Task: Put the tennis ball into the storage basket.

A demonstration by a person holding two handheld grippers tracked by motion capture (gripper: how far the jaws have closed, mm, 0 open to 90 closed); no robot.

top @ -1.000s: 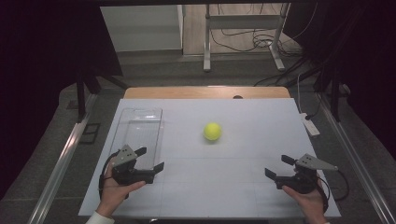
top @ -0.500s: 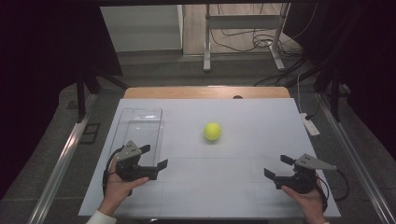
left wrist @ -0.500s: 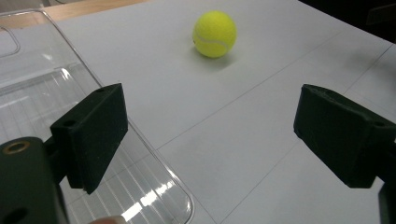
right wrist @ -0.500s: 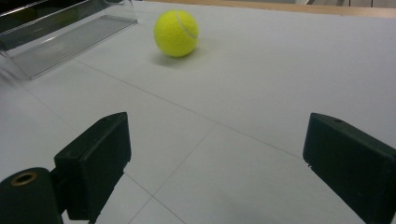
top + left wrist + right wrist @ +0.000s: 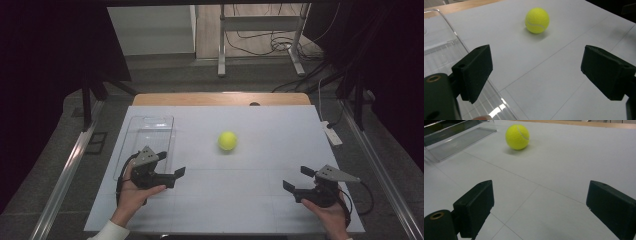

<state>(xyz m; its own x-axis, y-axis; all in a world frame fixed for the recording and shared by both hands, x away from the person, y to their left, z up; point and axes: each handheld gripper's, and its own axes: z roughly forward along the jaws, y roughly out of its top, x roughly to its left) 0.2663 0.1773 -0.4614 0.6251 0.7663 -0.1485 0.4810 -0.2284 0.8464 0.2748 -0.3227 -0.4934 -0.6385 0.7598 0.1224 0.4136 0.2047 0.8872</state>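
Tongs at the ready: you hold the left gripper (image 5: 171, 165) with its jaws spread wide and empty, angled toward the tennis ball (image 5: 227, 141), which sits loose on the white table (image 5: 250, 200) ahead of it and a little to its right, well apart from both tools. Just beside that gripper's left jaw lies the clear plastic tray (image 5: 150, 131), seemingly a likely home for the ball. Your right gripper (image 5: 298, 178) rests low near the table's near edge, jaws likewise parted, the ball farther ahead.
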